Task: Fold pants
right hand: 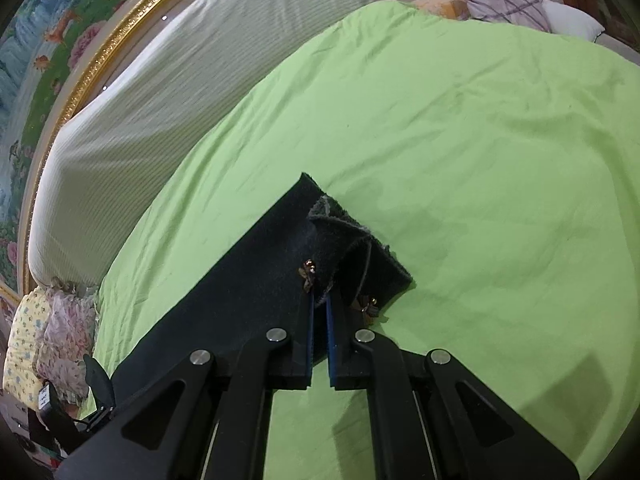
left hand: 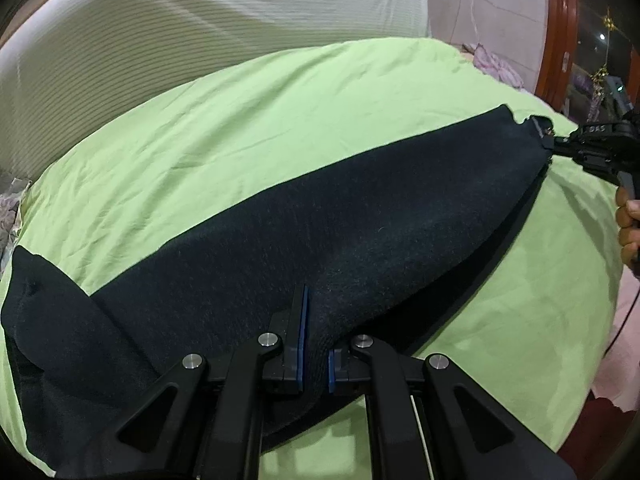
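Left wrist view shows a light green sheet (left hand: 280,120) covering the bed ahead of and to both sides of the jaws, with a pale striped mattress (left hand: 160,20) standing beyond it. Across the sheet lie the dark pants (left hand: 320,208), stretched in a long band from far left of the jaws to far right, where the cloth is lifted off the sheet. The left gripper (left hand: 316,356) has its two blue-padded jaws drawn in on a fold of the pants' near edge, cloth bunched between them. At the right end, well ahead and to the right of those jaws, the right gripper (left hand: 554,146) pinches the pants' corner, a hand (left hand: 628,224) on its handle below. In the right wrist view the same sheet (right hand: 480,140) spreads ahead and to the right of the jaws, and the mattress (right hand: 180,80) lies to the left by a gold picture frame (right hand: 100,60). The pants (right hand: 260,272) run back to the left under the jaws; the right gripper (right hand: 319,340) holds them nipped between nearly closed pads, a raw hem curled just ahead. Small metal rivets (right hand: 309,267) sit just beyond the fingertips.
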Demonstrator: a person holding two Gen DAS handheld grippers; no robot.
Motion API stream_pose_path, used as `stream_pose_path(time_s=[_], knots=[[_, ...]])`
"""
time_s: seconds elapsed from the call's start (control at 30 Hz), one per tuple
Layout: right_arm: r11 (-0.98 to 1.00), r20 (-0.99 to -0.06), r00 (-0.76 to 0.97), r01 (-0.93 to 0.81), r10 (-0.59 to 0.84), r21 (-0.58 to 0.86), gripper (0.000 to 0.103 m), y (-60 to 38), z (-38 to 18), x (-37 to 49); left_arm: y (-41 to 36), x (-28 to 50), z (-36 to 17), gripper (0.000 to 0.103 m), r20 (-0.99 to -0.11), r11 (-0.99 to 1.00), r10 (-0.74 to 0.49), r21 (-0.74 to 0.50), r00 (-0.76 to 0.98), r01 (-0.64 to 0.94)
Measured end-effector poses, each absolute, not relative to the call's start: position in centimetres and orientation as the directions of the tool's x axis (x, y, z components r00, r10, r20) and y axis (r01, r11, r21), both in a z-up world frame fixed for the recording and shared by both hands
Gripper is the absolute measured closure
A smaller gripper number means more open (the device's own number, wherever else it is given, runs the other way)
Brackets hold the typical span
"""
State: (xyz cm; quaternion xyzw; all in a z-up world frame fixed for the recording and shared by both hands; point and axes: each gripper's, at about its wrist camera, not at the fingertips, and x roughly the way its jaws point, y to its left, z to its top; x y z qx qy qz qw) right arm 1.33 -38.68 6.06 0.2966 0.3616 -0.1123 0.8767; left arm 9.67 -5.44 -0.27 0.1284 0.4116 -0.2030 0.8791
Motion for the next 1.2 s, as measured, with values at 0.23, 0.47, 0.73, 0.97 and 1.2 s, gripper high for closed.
stream_pose_path(time_s=[0.23,0.47,0.73,0.97,1.2], knots=[[0.789,-0.740,0.672,0.443,0.022,0.425,0.096,-39.1,4.0,1.5,-4.8,9.1,-3.2,0.090,-0.826,0.871,-0.216,0.078,0.521,0.485],[0.804,-0.689,0.725,0.395,0.026,0.445,0.047,-39.0,6.4,-0.2,-2.6,8.9,-1.0,0.037,-0.844,0.935,-0.148,0.050,0.516,0.350],[0.901,-0.620,0.765,0.131,0.174,0.414,0.043,-33.6,8.6,0.2,5.0,9.5,1.3,0.026,-0.874,0.992,-0.115,-0.121,0.471,0.017],[0.921,-0.644,0.684,-0.109,0.343,0.374,0.043,-25.7,7.6,2.3,10.4,12.0,2.6,0.025,-0.908,0.960,-0.053,-0.161,0.416,-0.229],[0.863,-0.702,0.513,-0.384,0.495,0.328,0.042,-15.1,5.3,3.8,11.9,17.0,2.8,0.025,-0.935,0.916,0.066,-0.081,0.348,-0.392]])
